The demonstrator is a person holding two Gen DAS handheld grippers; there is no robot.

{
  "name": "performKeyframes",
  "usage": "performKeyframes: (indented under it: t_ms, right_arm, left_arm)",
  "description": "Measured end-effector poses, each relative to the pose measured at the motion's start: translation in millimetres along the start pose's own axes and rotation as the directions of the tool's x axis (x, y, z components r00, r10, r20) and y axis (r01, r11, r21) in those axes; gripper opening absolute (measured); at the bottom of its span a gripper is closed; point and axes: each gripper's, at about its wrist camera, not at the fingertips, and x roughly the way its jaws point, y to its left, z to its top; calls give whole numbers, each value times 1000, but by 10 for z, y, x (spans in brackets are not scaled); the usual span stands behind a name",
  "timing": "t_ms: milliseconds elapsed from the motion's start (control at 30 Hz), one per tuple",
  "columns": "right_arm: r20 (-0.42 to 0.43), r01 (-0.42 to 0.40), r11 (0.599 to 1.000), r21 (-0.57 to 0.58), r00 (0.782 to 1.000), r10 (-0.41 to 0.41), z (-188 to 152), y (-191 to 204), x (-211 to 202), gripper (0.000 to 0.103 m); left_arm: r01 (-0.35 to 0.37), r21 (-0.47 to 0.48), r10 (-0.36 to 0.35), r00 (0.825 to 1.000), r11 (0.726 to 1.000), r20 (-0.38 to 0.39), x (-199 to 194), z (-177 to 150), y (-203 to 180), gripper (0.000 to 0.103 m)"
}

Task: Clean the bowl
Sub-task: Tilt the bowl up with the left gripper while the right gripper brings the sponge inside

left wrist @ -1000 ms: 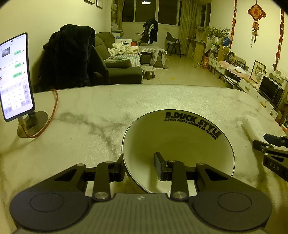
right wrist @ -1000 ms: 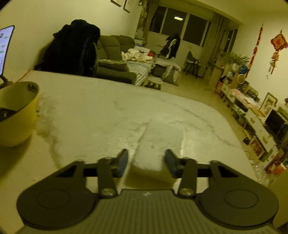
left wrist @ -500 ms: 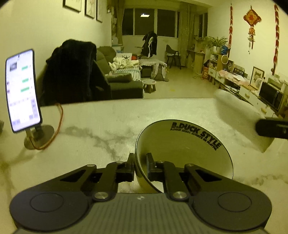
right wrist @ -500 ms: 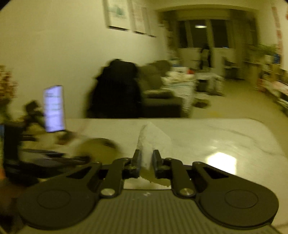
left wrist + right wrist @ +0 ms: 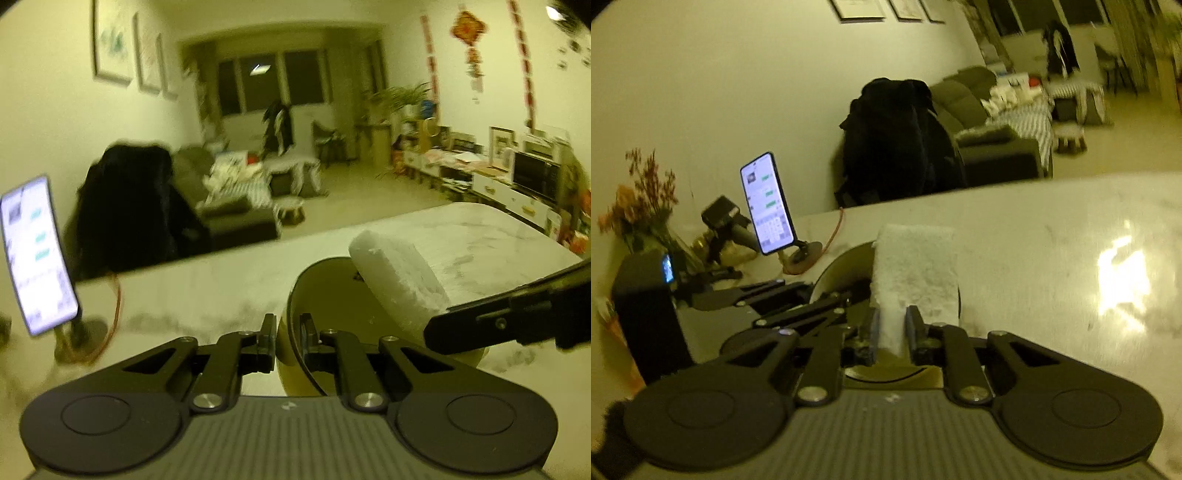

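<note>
Left gripper clamps the bowl rim; right gripper pinches a sponge, seemingly inside.

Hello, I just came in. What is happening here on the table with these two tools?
A person is cleaning a bowl with two handheld tools. The left tool is shut on the bowl's rim and holds it tilted above the marble table. The right tool is shut on a white sponge, whose far end reaches into the bowl. A phone on a stand is at the table's left side.
</note>
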Motion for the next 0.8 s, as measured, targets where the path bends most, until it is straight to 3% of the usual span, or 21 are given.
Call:
performKeyframes:
  t_ms: [67,200,533,633,800]
  right_arm:
    - [0,-25,998,57,1000,25,-24,-83,-40,25]
    - [12,-29,994,107,1000,27,-25,-172,-84,26]
    - [29,-25,997,69,999,24,-55,-118,-199,33]
    - [57,-53,997,55,997,50,-56,-74,-273,34]
    - [101,-21,1000,20,995,19,-21,-17,-390,36]
  left_arm:
    - [33,45,-34,998,998,43,-38,-9,-64,13]
    - [98,124,-109,991,987,83,-64,-47,-215,13]
    - [96,126,-105,992,987,72,29,-144,-257,13]
    - [92,128,-101,992,987,69,79,-131,-250,13]
    - [89,131,-98,993,987,67,141,-96,-219,13]
